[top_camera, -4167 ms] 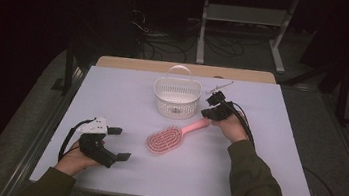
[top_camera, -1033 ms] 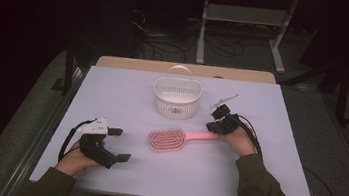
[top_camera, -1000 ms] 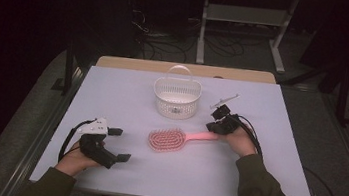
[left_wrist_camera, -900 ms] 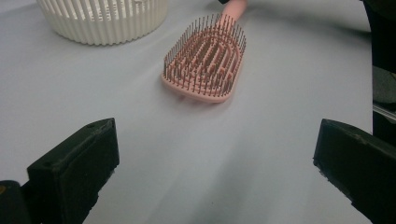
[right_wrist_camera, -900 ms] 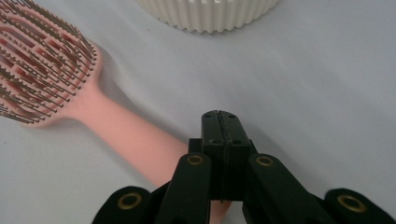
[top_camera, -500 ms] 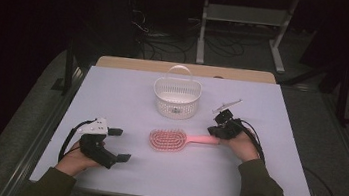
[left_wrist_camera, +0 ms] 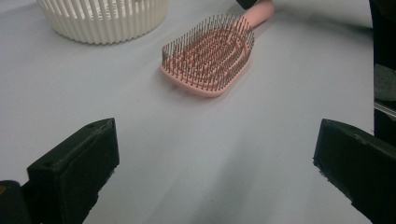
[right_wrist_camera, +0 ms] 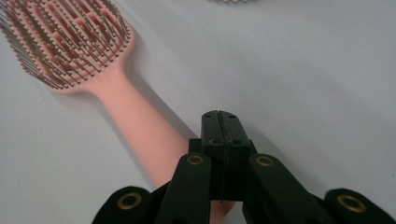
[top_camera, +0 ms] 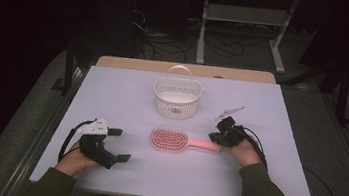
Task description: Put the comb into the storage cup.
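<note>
So the pink hairbrush (top_camera: 172, 140) is lying flat in the middle of the table (top_camera: 112, 95), bristles up, head pointing toward the left edge and handle toward the right edge, a bit nearer the person than the white slatted basket (top_camera: 176, 97) that sits toward the far edge. The right gripper (top_camera: 221, 135) is down at the handle's end with its jaws pressed fully together, and in the right gripper view (right_wrist_camera: 220, 122) you can see they aren't clamped on anything: the shut tip sits just beside the handle (right_wrist_camera: 135, 135), over it at most, so my guess is it's being used as a blunt pusher to nudge the brush around instead of gripping it (makes sense, a flat handle on a flat table gives jaws little to bite on). Whether the tip is actually touching the handle, I can't tell from these angles. The left gripper (top_camera: 117, 145) is parked near the left front corner, jaws wide apart and holding nothing, aimed at the brush head (left_wrist_camera: 208, 56) like it's waiting its turn. With the brush lined up in front of the basket, I'd bet the basket is where it's meant to end up, but it's well apart from it for now.
</note>
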Motion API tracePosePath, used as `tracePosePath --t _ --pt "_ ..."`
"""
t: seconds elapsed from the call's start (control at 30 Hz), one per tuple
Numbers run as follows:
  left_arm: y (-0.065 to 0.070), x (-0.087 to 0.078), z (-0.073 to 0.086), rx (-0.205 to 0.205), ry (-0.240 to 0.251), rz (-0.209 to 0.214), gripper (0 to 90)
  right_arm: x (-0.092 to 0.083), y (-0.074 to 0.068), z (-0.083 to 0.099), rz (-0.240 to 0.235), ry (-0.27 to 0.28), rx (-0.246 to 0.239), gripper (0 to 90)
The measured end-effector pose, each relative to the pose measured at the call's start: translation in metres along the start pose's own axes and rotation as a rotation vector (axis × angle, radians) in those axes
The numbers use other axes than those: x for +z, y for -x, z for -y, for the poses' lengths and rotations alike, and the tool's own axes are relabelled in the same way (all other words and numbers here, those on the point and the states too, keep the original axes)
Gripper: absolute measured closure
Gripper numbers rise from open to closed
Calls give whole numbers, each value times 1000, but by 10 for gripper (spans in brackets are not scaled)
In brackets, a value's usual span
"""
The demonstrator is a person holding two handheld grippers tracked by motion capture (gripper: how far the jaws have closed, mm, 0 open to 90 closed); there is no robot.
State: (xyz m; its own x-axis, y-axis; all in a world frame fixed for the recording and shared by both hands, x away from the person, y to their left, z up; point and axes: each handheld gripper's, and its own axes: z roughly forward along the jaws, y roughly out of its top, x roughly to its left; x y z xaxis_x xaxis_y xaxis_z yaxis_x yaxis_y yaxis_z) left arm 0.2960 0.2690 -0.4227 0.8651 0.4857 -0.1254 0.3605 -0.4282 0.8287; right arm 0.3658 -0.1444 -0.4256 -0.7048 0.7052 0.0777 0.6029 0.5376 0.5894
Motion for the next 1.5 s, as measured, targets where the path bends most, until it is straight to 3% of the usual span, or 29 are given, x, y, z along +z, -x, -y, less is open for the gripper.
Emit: tracePosePath --t 1.5 --pt "1 1 -1 7 -5 1 0 -21 -35 37 -62 -52 -70 888"
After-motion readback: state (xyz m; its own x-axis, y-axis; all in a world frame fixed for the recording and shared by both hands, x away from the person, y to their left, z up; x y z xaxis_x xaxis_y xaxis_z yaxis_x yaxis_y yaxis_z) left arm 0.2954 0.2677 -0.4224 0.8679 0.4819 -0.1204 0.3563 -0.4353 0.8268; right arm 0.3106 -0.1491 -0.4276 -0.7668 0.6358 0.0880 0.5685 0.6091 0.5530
